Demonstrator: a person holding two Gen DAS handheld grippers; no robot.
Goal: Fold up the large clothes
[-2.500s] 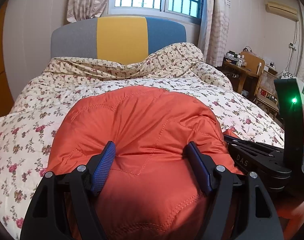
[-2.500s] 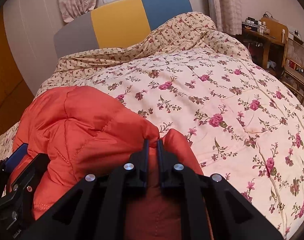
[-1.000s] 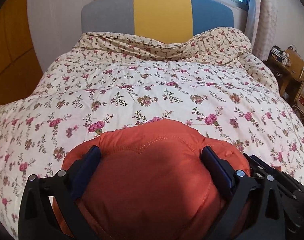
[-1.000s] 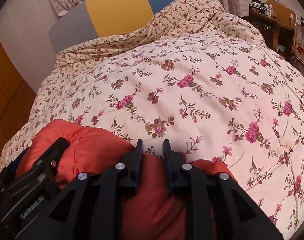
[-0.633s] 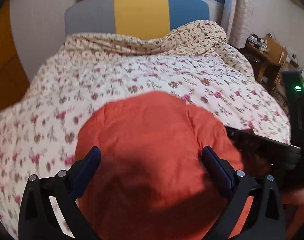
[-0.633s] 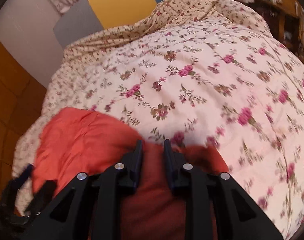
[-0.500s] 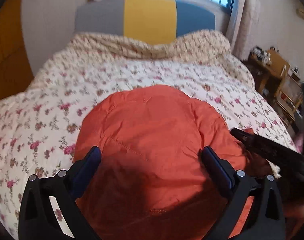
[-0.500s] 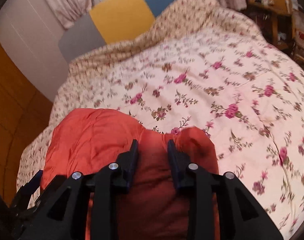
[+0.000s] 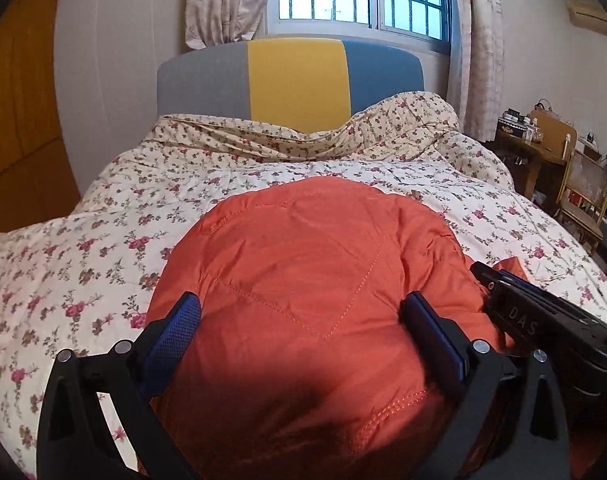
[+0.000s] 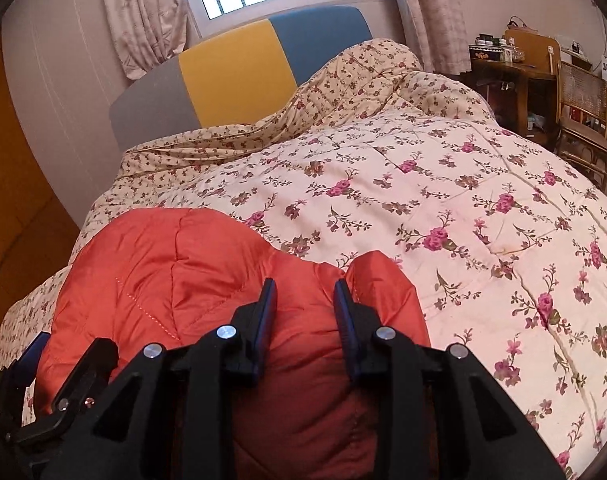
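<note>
Lying on floral quilt, orange padded jacket bulges between spread left gripper; right gripper jaws just opened, jacket between; chair clearer in right view

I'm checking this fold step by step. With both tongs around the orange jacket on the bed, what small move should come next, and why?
Probably draw both tongs back off the jacket. The right tongs have just been opening, with a fold between their pads, and the left tongs stand wide around the bundle, which lies on the quilt.
</note>
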